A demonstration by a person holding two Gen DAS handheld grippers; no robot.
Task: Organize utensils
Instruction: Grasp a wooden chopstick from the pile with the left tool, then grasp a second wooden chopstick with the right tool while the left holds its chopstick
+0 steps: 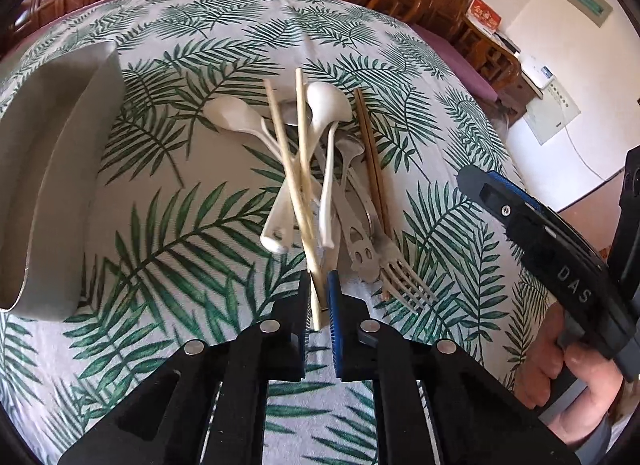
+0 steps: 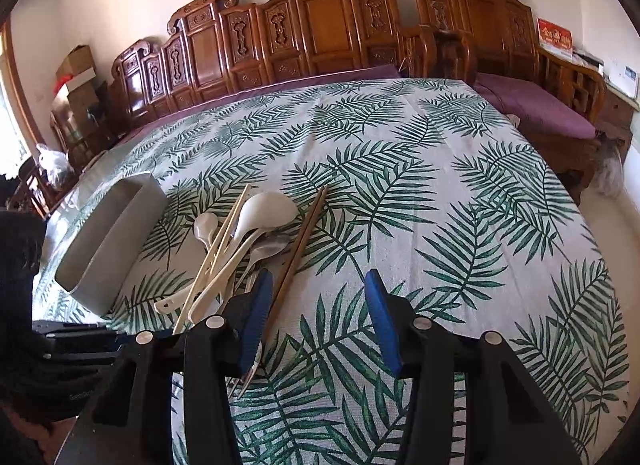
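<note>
While utensil pile (image 1: 320,169) is lying on leaf-print tablecloth (image 1: 192,249), left gripper (image 1: 318,301) is pinching near end of pale bamboo chopstick (image 1: 290,181) between pressed-together fingers. Right gripper (image 2: 316,317) is hovering just beside pile with fingers spread, gripping nothing; dark chopsticks (image 2: 300,241) are passing near its left finger. Grey oblong holder (image 1: 52,169) is standing to left of pile, apart from it.
</note>
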